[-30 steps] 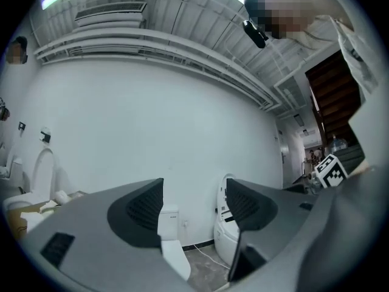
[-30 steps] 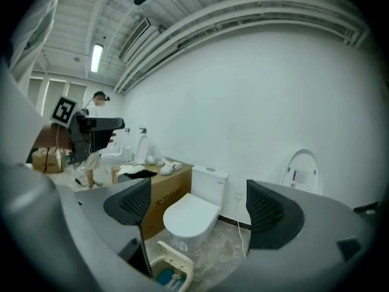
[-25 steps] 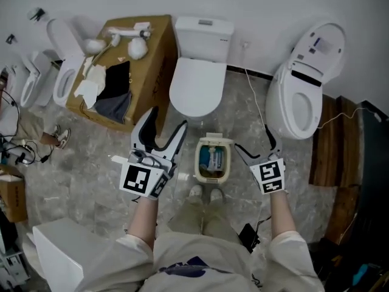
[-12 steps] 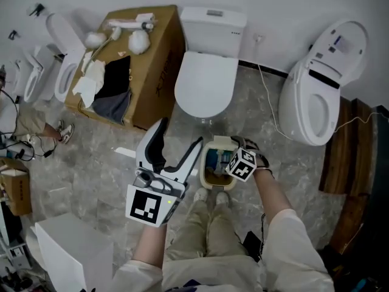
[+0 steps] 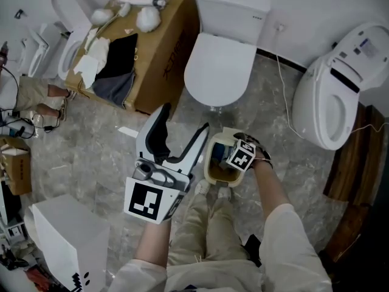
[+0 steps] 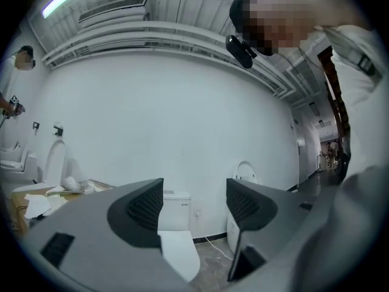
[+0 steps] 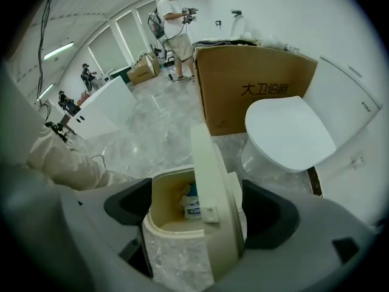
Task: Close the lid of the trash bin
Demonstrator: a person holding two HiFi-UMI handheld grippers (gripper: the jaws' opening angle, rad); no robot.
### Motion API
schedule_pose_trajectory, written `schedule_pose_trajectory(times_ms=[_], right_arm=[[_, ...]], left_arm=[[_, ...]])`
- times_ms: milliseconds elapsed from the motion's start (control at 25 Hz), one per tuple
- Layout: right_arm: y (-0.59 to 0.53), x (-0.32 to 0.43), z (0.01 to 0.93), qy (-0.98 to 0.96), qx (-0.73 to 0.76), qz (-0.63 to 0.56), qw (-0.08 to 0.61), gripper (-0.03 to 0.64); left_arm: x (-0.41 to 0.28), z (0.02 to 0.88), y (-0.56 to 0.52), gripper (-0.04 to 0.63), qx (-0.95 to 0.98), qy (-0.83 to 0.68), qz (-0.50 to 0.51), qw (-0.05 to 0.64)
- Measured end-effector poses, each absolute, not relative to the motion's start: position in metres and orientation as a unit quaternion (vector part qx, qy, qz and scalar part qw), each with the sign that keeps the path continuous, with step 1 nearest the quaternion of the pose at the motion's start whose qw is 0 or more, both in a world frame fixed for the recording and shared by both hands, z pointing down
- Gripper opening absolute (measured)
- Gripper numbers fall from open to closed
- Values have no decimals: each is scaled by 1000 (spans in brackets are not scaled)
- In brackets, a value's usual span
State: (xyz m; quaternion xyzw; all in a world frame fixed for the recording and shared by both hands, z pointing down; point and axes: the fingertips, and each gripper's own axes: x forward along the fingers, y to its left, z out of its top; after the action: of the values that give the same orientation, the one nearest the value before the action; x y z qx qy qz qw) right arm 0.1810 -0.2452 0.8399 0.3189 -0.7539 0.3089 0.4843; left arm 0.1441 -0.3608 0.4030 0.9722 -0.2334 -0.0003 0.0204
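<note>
Toilets (image 5: pixel 64 17) stand at the far left, with a bystander's legs (image 5: pixel 36 96) just in front of them and a small carton (image 5: pixel 15 175) nearer to us. A white cabinet (image 5: pixel 67 236) fills the lower left corner. Next we see a big cardboard box (image 5: pixel 164 47) with a black cloth (image 5: pixel 118 62) and white packing on top; it stands just beside the closed toilet (image 5: pixel 222 72).

The left gripper (image 5: pixel 183 121) hangs in the air left of the bin. Its jaws are wide apart with nothing between them, and they point toward the wall and the closed toilet beyond.

The trash bin (image 7: pixel 170 232) sits on the marble floor (image 5: pixel 91 157) directly in front of that toilet's bowl, with our shoes (image 5: pixel 200 189) close against its near side. Its lid (image 7: pixel 206 163) stands upright on the toilet side, and a blue-and-white packet (image 7: pixel 190 212) lies inside.

The right gripper (image 7: pixel 198 203) reaches over the bin with its jaws spread wide, one on each side of the raised lid. We cannot tell whether either jaw touches it.

Farther right stands an open toilet (image 5: pixel 331 96), and wooden boards (image 5: pixel 349 175) lie at the right edge.
</note>
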Motion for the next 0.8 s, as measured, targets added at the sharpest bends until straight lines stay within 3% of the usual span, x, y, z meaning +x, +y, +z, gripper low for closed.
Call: schedule_pose_trajectory(times_ms=[800], right_arm=[[-166,104,873,-775,326,320,436,466]], left_arm=[[133,435,-350,302,970,-241,4,27]])
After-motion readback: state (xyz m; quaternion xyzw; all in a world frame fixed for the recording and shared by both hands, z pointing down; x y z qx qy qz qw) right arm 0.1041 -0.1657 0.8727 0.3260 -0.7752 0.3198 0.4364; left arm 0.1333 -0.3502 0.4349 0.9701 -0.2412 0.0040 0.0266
